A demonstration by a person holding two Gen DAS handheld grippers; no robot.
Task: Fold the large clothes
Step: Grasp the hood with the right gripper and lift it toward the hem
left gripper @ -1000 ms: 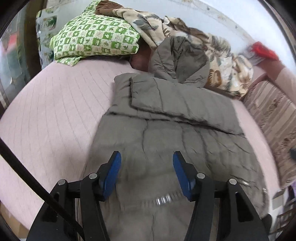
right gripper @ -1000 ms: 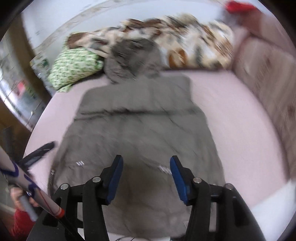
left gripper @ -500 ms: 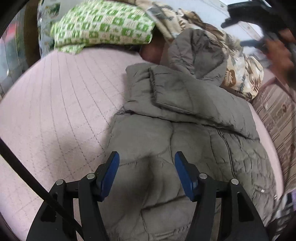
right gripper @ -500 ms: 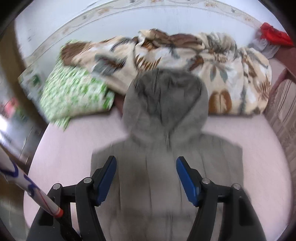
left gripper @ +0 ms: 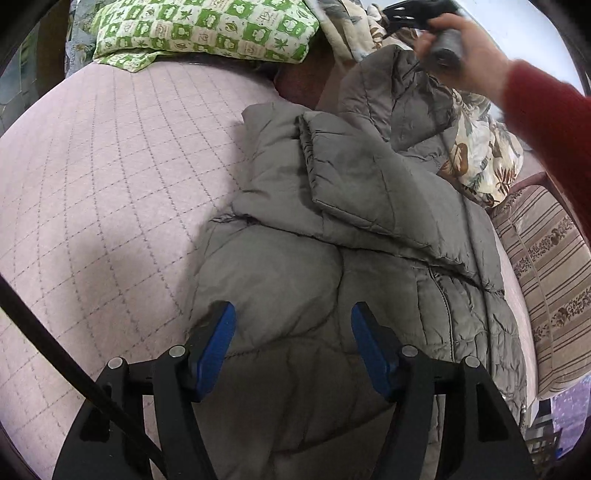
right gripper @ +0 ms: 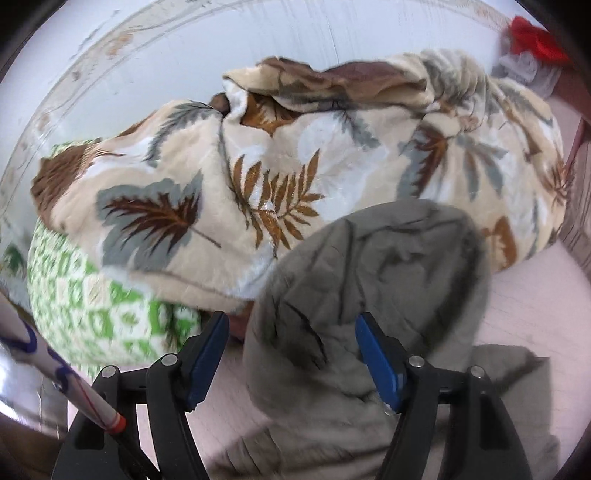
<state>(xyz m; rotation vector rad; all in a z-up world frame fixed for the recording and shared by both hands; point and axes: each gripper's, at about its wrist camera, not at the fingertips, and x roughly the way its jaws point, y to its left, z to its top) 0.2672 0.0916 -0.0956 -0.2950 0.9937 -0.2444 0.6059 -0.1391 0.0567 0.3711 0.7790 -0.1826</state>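
A grey quilted hooded jacket [left gripper: 362, 206] lies flat on the pink bed, sleeves folded across its chest, hood [left gripper: 395, 92] toward the pillows. My left gripper [left gripper: 293, 321] is open and empty, hovering over the jacket's lower left part. My right gripper [right gripper: 290, 332] is open and empty, just above the near left side of the hood [right gripper: 373, 280]. In the left wrist view, the hand holding the right gripper [left gripper: 443, 40] shows above the hood.
A pink quilted mattress [left gripper: 110, 177] carries the jacket. A green checked pillow [left gripper: 207, 29] and a leaf-print blanket [right gripper: 295, 158] lie at the head by the white wall. A striped cushion [left gripper: 546, 273] lines the right side.
My right gripper has moved forward from the jacket's hem up to the hood. My left gripper has dropped closer to the jacket's lower part. Both stay open.
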